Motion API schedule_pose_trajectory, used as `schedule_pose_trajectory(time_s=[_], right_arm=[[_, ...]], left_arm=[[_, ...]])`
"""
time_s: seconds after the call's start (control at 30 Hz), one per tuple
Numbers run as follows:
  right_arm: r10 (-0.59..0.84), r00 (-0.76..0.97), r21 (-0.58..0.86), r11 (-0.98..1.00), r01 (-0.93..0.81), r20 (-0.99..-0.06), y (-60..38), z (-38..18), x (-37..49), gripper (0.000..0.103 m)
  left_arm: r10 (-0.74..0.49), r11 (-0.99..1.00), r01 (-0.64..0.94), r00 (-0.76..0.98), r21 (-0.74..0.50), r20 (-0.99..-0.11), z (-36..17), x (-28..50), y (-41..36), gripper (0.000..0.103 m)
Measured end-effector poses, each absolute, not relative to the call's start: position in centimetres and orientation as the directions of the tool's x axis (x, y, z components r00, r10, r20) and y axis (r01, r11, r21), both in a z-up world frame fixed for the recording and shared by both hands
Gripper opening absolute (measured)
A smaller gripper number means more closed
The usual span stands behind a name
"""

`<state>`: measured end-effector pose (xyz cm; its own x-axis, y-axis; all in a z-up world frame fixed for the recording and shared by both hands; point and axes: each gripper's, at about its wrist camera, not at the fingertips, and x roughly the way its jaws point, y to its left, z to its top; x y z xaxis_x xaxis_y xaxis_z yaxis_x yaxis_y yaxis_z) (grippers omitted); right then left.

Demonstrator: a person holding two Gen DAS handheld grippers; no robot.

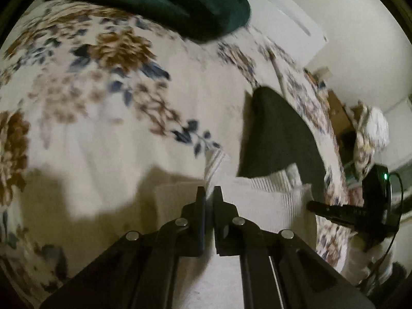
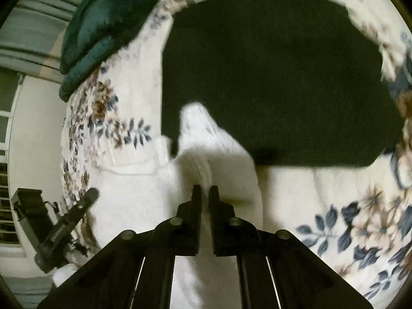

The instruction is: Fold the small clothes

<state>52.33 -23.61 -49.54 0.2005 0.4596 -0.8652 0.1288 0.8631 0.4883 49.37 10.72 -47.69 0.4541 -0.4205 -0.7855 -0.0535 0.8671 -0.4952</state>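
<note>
Floral bedspread point(image 1: 103, 103) underlies white garment point(image 2: 144, 193), pinched by both grippers point(image 1: 209, 193) point(image 2: 204, 191).

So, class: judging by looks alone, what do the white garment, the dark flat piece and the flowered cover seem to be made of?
White garment: looks like a soft knit, probably cotton; ribbed lines show at its edge.
Dark flat piece: matte cloth, weave unreadable in the blur.
Flowered cover: printed woven fabric, apparently, smooth and unshiny.
Both hand-held grippers, left and right, pinch the white garment.
</note>
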Motion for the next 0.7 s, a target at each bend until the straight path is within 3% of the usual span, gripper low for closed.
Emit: schedule_pose_trajectory(time_s=[0.17, 0.4, 0.47, 0.53, 0.6, 0.7], right_arm=[[0.425, 0.255, 0.467, 0.874, 0.134, -0.868, -24.1, -48.3, 53.8, 0.004], [0.37, 0.152, 0.387, 0.916, 0.103, -0.916, -23.0, -51.2, 54.6, 0.005], [0.427, 0.129, 0.442, 0.889, 0.12, -0.895, -23.7, -51.4, 54.3, 0.012], [0.487, 0.122, 0.501, 0.854, 0.141, -0.865, -25.0, -51.2, 53.4, 0.038], [0.527, 0.138, 0.544, 0.825, 0.156, -0.839, -26.2, -50.8, 51.5, 0.044], [0.562, 0.116, 0.574, 0.801, 0.171, -0.819, -27.5, -50.8, 47.6, 0.044]], left_arm=[[-0.432, 0.844, -0.142, 0.391, -0.517, -0.813, -51.4, 50.7, 12.9, 0.003], [-0.502, 0.804, -0.174, 0.312, -0.568, -0.807, -53.4, 50.4, 12.8, 0.007], [-0.526, 0.781, -0.186, 0.319, -0.596, -0.788, -52.4, 49.4, 13.2, 0.017], [-0.555, 0.751, -0.191, 0.335, -0.632, -0.761, -51.0, 47.5, 13.8, 0.027], [-0.573, 0.731, -0.178, 0.365, -0.659, -0.734, -49.8, 44.9, 14.0, 0.042], [-0.561, 0.761, -0.147, 0.34, -0.632, -0.754, -49.1, 40.5, 13.2, 0.043]])
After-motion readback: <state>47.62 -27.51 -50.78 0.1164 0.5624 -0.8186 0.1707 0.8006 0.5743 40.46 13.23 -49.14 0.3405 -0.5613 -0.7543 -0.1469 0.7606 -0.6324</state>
